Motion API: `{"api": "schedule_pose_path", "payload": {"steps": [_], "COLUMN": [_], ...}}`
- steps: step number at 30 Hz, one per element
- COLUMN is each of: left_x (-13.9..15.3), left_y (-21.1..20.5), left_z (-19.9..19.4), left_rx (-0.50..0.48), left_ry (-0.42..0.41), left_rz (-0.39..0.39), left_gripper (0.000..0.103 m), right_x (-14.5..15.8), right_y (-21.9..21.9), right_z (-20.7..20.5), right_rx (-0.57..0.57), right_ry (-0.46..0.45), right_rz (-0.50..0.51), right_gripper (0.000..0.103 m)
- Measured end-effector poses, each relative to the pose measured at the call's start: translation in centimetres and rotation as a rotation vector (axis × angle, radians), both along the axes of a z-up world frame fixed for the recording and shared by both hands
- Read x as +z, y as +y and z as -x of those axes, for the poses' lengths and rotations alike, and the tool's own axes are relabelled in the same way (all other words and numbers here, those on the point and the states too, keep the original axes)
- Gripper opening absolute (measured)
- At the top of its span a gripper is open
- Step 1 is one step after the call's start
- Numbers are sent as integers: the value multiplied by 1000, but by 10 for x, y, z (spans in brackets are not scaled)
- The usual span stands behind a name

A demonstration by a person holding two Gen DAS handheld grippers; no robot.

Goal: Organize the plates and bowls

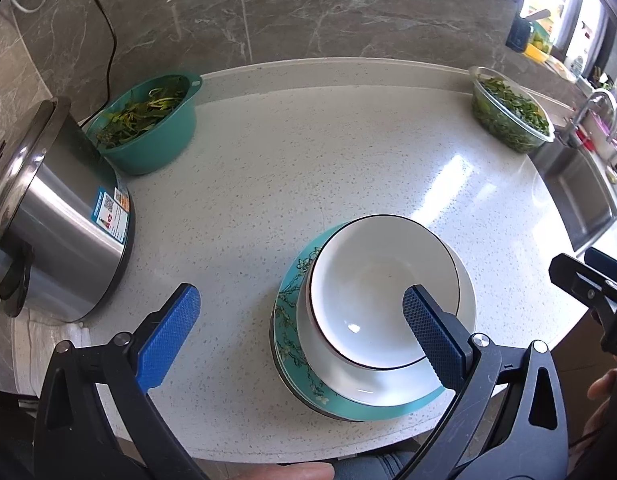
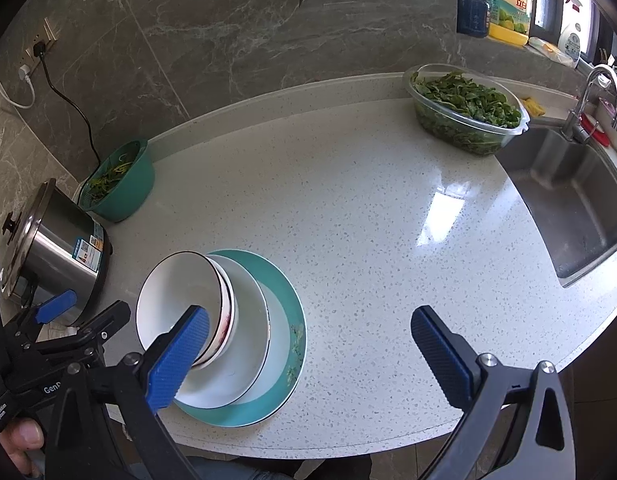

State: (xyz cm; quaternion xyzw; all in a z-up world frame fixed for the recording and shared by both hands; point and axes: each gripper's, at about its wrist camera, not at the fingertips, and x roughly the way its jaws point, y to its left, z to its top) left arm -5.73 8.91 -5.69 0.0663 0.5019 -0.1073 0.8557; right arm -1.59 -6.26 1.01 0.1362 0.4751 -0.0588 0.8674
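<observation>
A stack of dishes stands near the front edge of the white speckled counter (image 1: 348, 152). A teal floral plate (image 1: 286, 320) (image 2: 286, 296) is at the bottom, a white plate (image 2: 244, 360) on it, and white bowls with dark rims (image 1: 382, 280) (image 2: 176, 292) on top. My left gripper (image 1: 296, 312) is open and empty above the stack, its right finger over the top bowl. My right gripper (image 2: 308, 340) is open and empty just right of the stack, its left finger in front of the bowls.
A steel cooker (image 1: 64, 224) (image 2: 56, 240) stands at the left. A teal bowl of greens (image 1: 148, 124) (image 2: 120, 184) sits behind it. A clear container of greens (image 1: 508, 112) (image 2: 464, 108) is at the back right, beside a sink (image 2: 568, 200).
</observation>
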Motion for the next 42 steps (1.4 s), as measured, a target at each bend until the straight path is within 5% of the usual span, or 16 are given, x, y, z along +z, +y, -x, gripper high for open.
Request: {"api": "schedule_pose_path", "payload": {"steps": [42], "left_x": [-4], "left_y": [2], "left_z": [0], "left_rx": [9], "left_ry": [19], "left_rz": [19], "left_gripper": [103], "right_x": [-6], "right_y": [7], "right_z": [-2], "right_rx": [9], "right_ry": [23], "right_rz": [2], "right_gripper": [103]}}
